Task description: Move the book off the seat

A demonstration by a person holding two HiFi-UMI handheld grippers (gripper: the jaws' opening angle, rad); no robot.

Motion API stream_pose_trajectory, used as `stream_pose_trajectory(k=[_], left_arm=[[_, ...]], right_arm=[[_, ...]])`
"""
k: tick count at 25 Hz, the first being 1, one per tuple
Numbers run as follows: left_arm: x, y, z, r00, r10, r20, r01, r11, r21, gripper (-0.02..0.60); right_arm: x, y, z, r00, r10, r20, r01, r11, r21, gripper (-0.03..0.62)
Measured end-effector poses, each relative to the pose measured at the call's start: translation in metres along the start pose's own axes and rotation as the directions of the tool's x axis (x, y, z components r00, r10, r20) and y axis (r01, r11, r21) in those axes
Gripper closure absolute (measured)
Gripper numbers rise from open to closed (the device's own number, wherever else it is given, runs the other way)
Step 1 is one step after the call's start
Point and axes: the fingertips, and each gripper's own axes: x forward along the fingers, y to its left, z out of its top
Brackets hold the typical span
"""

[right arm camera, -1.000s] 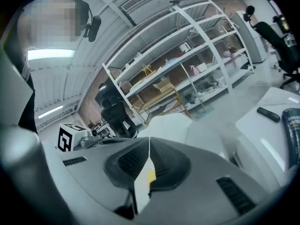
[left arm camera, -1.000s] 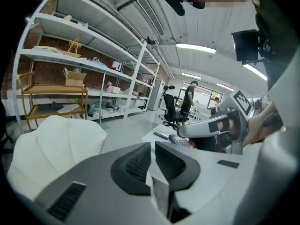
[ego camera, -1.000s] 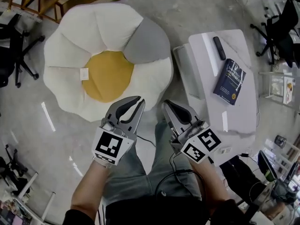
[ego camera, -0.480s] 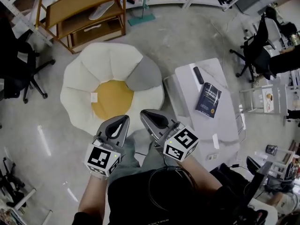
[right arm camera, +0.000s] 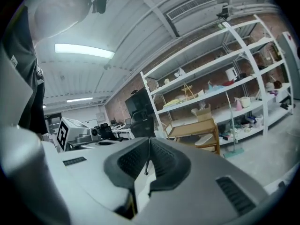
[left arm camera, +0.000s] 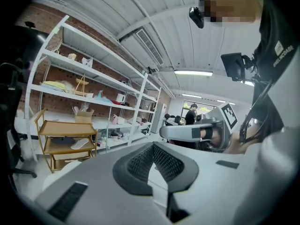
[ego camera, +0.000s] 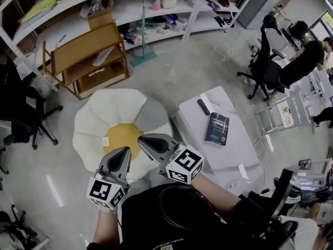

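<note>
the main risk from here is unneeded handling. the book (ego camera: 217, 128) lies on the white tabletop (ego camera: 237, 158), apart from the flower-shaped seat (ego camera: 101, 120) on the floor beside the tabletop's left edge, so the task looks done to me. if the book were taken up again, it would be a hard pick. it lies flat on a smooth top with no lifted edge, so fingers coming down on it would probably push it along rather than catch it. a push toward the far end could knock the remote (ego camera: 203, 107), which lies just beyond the book near the far left corner, and a push sideways could send the book over the right edge.

both grippers are up by the person's chest, well apart from the book. the left gripper (ego camera: 125, 151) has its fingers (left arm camera: 139, 164) clenched together on nothing, and the right gripper (ego camera: 142, 139) has its fingers (right arm camera: 165, 165) pressed together the same way, empty.

the book is dark navy with pale lettering on the cover. it lies face up, about midway along the tabletop, slightly skewed to its edges. it looks fairly thick and stiff, probably heavy enough to sag from a one-sided grip.
</note>
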Motion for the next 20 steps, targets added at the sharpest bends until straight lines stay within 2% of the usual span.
stream_pose_trajectory(k=[5,10,14,20], left_arm=[[0.012,-0.017,0.033,0.999,-0.027,0.04,0.027,1.0,-0.006,0.577],[0.019,-0.039,0.059,0.999,-0.016,0.035,0.012,0.991,0.131,0.577],[0.023,-0.056,0.075,0.995,-0.072,0.074,0.065,0.994,0.091,0.577],[0.029,-0.067,0.087,0.99,-0.102,0.098,0.092,0.99,0.103,0.577]], right_arm=[[-0.026,-0.006,0.035,0.998,-0.028,0.057,0.029,0.999,-0.019,0.579],[-0.049,-0.008,0.046,0.996,-0.038,0.086,0.039,0.999,-0.001,0.579],[-0.059,-0.009,0.05,0.993,-0.048,0.107,0.047,0.999,0.016,0.579],[-0.062,-0.008,0.058,0.99,-0.033,0.137,0.037,0.999,-0.026,0.579]])
